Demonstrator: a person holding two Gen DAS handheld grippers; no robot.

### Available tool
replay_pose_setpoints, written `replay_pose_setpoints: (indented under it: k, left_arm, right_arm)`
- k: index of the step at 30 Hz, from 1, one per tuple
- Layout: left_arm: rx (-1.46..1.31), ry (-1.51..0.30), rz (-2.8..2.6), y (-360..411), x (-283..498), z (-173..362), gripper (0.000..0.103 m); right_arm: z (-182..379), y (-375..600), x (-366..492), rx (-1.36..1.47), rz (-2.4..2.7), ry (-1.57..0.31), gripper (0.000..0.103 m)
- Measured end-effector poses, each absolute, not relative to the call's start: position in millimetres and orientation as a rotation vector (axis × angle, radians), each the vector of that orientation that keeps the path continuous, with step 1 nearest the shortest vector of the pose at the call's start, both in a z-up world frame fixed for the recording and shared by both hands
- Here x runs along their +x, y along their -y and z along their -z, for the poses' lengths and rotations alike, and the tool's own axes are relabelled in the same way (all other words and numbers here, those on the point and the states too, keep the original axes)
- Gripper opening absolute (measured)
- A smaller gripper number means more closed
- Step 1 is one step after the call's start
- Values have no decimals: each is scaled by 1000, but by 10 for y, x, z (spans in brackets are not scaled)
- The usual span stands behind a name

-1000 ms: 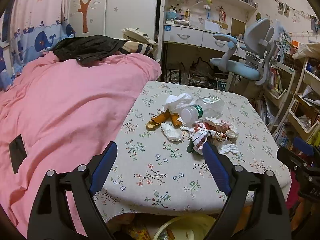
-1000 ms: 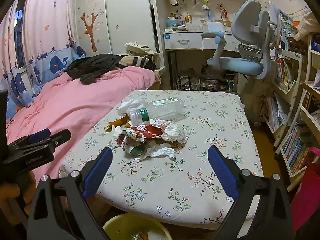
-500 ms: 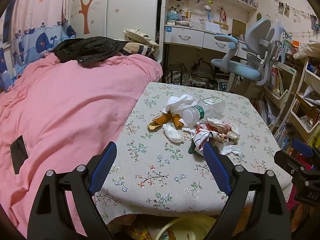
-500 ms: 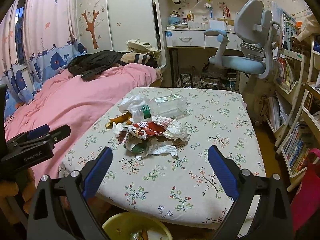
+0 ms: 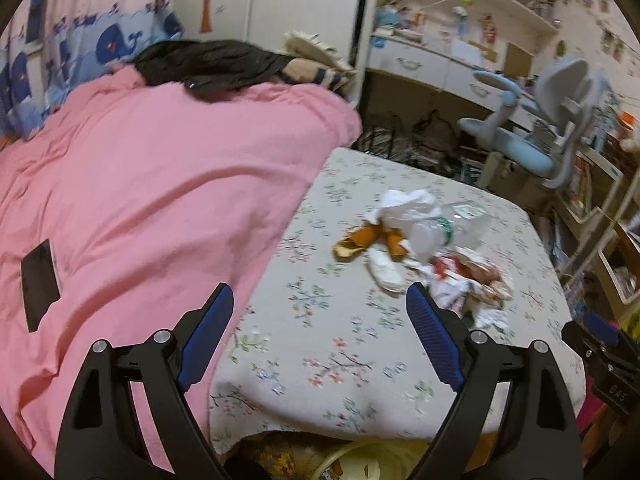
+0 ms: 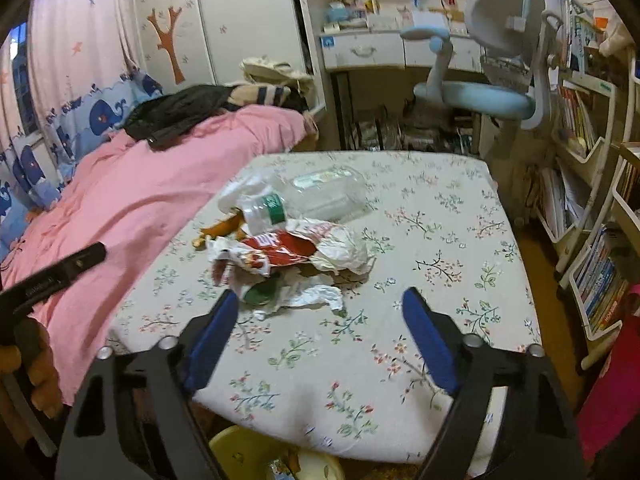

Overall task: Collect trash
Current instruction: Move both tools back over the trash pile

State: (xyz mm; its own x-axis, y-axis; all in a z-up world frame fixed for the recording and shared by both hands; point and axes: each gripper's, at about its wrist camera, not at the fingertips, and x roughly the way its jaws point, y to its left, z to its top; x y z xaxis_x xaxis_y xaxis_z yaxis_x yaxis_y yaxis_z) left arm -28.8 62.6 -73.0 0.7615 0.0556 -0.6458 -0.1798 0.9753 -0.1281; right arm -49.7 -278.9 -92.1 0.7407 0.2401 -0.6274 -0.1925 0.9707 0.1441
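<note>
A heap of trash lies mid-table on the floral cloth (image 6: 432, 240): a clear plastic bottle (image 6: 316, 196) on its side, a red and white wrapper (image 6: 280, 252), crumpled tissues (image 6: 316, 296), orange peel (image 5: 360, 236) and a white bag (image 5: 404, 204). My left gripper (image 5: 320, 312) is open and empty, above the table's near left edge. My right gripper (image 6: 320, 316) is open and empty, just short of the tissues. A yellow bin (image 6: 248, 456) stands below the table's front edge; it also shows in the left wrist view (image 5: 368, 460).
A bed with a pink cover (image 5: 140, 200) lies against the table's left side, a black phone (image 5: 38, 284) on it. A blue desk chair (image 6: 488, 80) and desk stand behind. Bookshelves (image 6: 592, 208) line the right.
Both grippers have moved forward toward the table; the trash heap looms larger. The left view has swung left toward the bed. Both stay open.
</note>
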Motion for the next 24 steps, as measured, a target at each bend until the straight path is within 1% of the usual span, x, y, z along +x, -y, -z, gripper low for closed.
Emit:
replay_pose_setpoints:
  k: [5,11,15,22,24]
  left_arm:
    - [-157,-756,-121,-579,-6,840,81]
    - [-113,-852,-61,-358,418,1061,74]
    - [-94,-883,-58,-271,680,1174,73]
    - [-76,-956,-52,-177,1074,1412,70]
    - [-75,-976,-40,-143,1170,1478,67]
  right_arm:
    - [1008,2762,-265,62,-245,-747,70]
    - [1106,2748,14,80,-252,-797,64]
    - [1179,2790,196,111,-245,-827,61]
    - [1289,2758,500,122,-254,-870,60]
    - [1331,2726,582,113,-255,-885,60]
